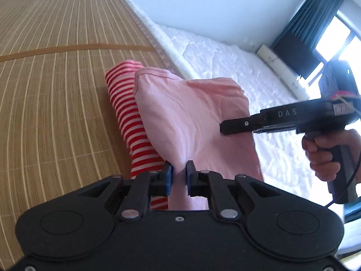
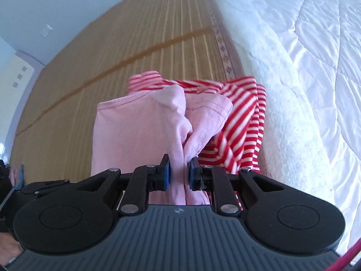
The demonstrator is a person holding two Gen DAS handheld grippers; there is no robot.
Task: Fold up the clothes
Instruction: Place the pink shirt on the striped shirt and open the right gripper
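1. The left tool (image 1: 179, 173) has its blue pads nearly closed on a fold of the pink garment (image 1: 191, 122); the cloth passes between the pads and rises ahead of them, lifted off the bamboo mat (image 1: 56, 90).
2. The right tool (image 2: 179, 173) is likewise pinched on the pink garment (image 2: 140, 131); bunched cloth fills the narrow gap between its pads.
3. In the left wrist view the right tool (image 1: 227, 128) shows side-on, its tip against the pink cloth's right side; a hand (image 1: 325, 155) grips its handle; from this angle I cannot tell how wide its jaws stand.
4. A red-and-white striped garment (image 1: 128, 113) lies just behind and under the pink one, touching it; in the right wrist view the striped garment (image 2: 239, 122) spreads to the right of the pink cloth, near the mat's patterned edge.
5. A white quilt (image 2: 315, 79) covers the bed beside the mat; a dark curtain (image 1: 311, 18) hangs by a bright window in the far corner.
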